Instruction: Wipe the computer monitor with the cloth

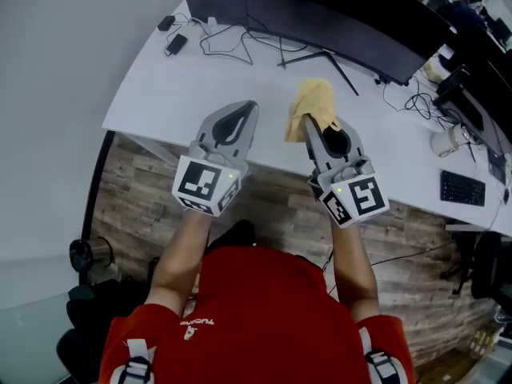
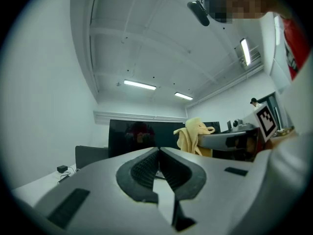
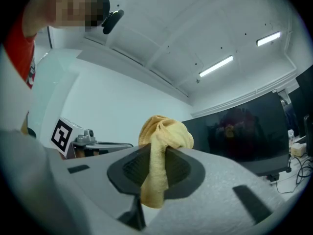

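A yellow cloth is bunched at the tip of my right gripper, whose jaws are shut on it; in the right gripper view the cloth hangs down between the pads. The wide black monitor stands at the back of the white desk, its dark screen ahead and right of the right gripper. My left gripper is held beside the right one over the desk's front edge, jaws shut with nothing between them. The monitor is ahead of it.
A second darker screen stands at the desk's back left, with cables, a charger and the monitor's stand legs on the desktop. A keyboard and a mug lie far right. Wooden floor lies below.
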A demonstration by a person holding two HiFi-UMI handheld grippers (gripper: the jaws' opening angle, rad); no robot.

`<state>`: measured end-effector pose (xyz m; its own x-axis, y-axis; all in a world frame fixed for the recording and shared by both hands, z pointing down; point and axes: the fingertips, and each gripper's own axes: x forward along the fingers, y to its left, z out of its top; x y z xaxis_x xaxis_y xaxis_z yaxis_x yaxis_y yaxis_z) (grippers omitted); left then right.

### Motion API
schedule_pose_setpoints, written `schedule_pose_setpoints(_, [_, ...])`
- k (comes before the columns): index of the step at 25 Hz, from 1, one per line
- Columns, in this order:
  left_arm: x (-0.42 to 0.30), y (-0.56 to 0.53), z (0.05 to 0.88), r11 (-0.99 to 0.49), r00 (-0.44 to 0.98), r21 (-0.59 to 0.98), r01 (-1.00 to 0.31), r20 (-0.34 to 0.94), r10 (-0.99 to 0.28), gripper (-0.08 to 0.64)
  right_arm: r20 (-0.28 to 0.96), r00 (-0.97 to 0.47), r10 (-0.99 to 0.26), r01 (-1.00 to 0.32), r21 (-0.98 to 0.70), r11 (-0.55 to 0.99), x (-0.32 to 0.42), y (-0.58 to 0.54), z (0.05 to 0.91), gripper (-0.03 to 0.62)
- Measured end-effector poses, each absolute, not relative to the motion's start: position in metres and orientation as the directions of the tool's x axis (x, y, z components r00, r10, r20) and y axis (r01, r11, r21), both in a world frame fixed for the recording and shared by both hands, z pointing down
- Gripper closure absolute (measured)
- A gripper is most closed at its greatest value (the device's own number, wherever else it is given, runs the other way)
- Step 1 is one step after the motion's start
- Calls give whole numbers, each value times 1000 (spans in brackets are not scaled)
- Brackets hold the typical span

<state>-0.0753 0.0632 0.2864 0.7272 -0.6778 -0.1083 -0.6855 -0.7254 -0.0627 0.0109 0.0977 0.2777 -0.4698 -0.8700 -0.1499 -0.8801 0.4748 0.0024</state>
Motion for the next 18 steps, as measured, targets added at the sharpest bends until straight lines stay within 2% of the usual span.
schedule_pose_setpoints(10, [-120, -57, 271, -760, 763, -76, -645, -112, -636, 551, -142, -444, -885, -894, 7, 448, -41, -30, 252, 529])
schedule_pose_setpoints(18, [-129, -123, 266, -760, 764, -87, -644, -123, -633, 551, -120, -433, -893, -900, 4, 436, -47, -103, 225, 529])
